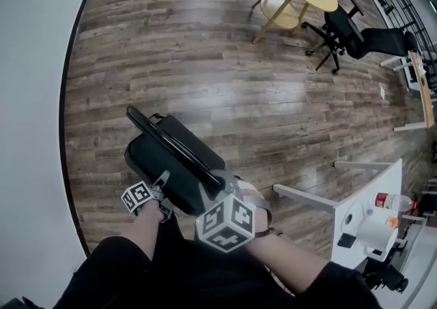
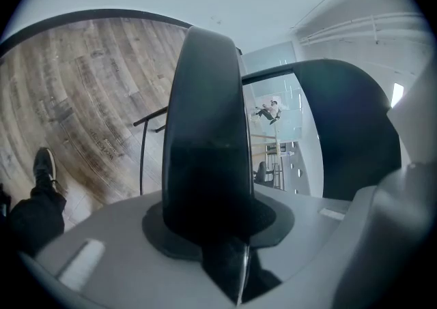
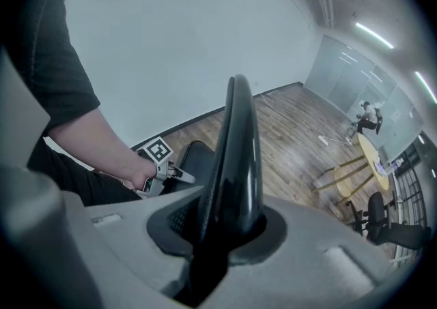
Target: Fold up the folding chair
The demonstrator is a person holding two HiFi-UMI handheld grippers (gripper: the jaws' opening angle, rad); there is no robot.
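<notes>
- Close against our legs, between the white wall (image 1: 34,96) and the open wooden floor (image 1: 239,96), the folding chair (image 1: 167,157) stands with its black panels seen steeply from above.
- Our left gripper (image 1: 162,188) pinches a thick padded edge (image 2: 208,137) of the chair, one jaw pressed to each side of it.
- Our right gripper (image 1: 222,185) is clamped on a much thinner glossy rim (image 3: 235,157), which runs away from the jaws in a long shallow curve.
- We judge the chair to be stiff and fairly weighty for two pinch grips, and likely to swing on its hinges once it starts to close.
- The padded edge looks matte and slightly yielding, so we expect it to hold well. The smooth, hard rim reflects light and may slip.
- We think the best holds are out on these edges, away from the hinges, where the leverage is good and nothing can trap the jaws.
</notes>
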